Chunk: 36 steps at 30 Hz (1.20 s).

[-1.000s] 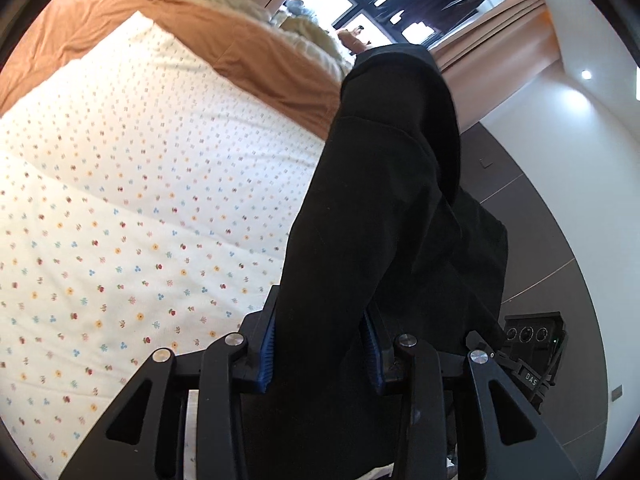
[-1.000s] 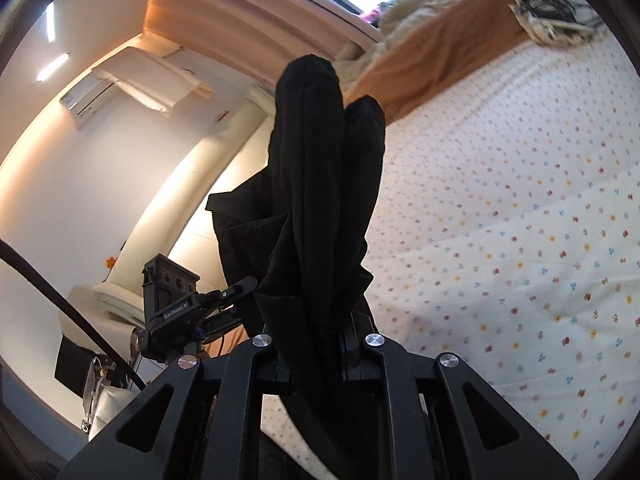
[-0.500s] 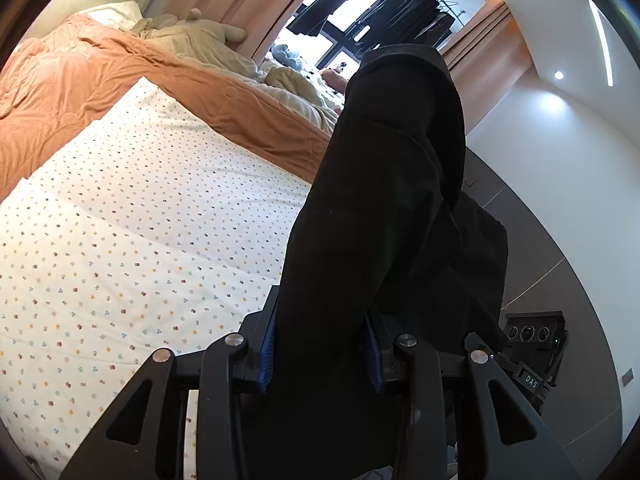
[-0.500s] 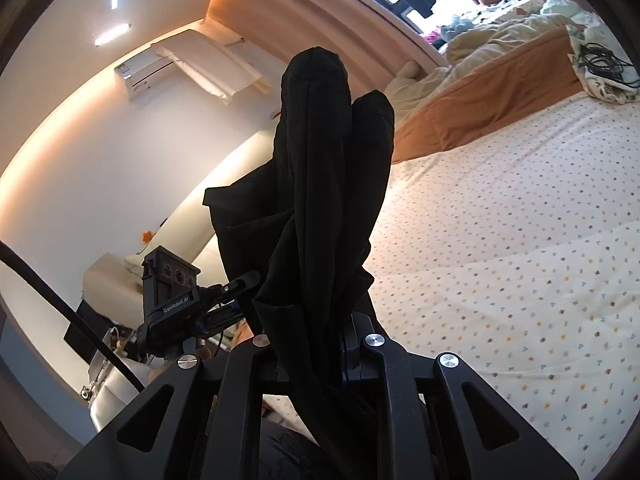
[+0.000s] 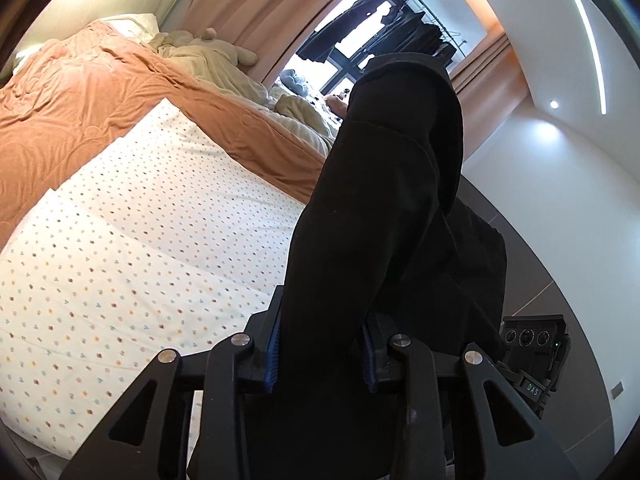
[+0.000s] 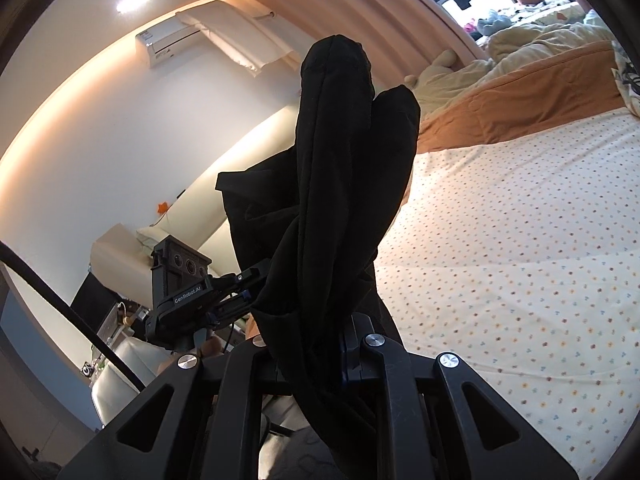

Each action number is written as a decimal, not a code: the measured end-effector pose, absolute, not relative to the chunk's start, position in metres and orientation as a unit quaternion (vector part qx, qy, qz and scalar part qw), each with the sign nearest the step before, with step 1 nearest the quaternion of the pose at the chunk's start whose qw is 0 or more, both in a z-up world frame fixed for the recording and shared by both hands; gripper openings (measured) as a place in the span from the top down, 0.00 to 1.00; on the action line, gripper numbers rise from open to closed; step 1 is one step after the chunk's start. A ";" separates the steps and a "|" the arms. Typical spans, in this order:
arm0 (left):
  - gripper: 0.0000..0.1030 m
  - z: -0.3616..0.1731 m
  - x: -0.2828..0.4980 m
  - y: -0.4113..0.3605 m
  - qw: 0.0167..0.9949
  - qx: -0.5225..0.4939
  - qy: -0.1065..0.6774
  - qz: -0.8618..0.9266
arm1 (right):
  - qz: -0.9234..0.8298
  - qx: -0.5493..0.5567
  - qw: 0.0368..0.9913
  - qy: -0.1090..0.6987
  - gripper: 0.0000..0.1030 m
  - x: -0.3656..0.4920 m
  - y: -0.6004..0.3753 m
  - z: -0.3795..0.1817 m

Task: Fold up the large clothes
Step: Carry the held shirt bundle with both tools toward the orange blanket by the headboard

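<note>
A black garment [image 5: 384, 208] hangs in the air between two handheld grippers, above a bed covered with a dotted white sheet [image 5: 132, 248]. In the left wrist view the cloth fills the centre and right of the frame, rising as a thick bunched column out of the left gripper [image 5: 320, 350]. Its blue-padded jaws are closing on a fat wad of the fabric. In the right wrist view, the right gripper [image 6: 316, 364] sits at lower centre with its jaws nearly together, pinching a thinner gather of the same garment, which stands up through mid-frame. The other gripper shows at lower left there, close by, so the two holds are near each other.

An orange quilt [image 5: 80, 112] lies across the upper left of the left view, with rumpled cream bedding [image 5: 208, 68] behind it.

The cloth looks soft, limp and fairly heavy, likely to sag and bunch. It should fold more cleanly if gripped at corners or along a hem, with the holds spread wide.
</note>
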<state>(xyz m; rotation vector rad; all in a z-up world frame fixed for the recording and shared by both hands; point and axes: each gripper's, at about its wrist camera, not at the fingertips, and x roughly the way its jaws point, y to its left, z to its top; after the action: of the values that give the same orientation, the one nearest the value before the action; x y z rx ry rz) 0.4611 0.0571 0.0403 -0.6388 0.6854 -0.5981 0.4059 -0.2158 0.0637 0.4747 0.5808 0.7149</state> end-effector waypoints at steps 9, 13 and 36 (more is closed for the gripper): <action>0.69 0.036 0.480 0.135 0.851 -0.323 0.311 -0.272 | 0.358 0.212 0.863 0.288 0.89 0.451 -0.158 0.065; 0.69 0.035 0.487 0.176 0.854 -0.332 0.302 -0.264 | 0.368 0.200 0.860 0.292 0.89 0.473 -0.124 0.068; 0.71 0.013 0.472 0.396 0.882 -0.350 0.278 -0.152 | 0.474 0.153 0.797 0.343 0.89 0.595 0.117 0.031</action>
<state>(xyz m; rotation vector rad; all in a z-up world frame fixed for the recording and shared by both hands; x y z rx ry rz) 0.4720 0.3956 0.0127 -0.7286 0.5780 -0.3173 0.5954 0.1174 0.0307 0.3297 0.7362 1.0174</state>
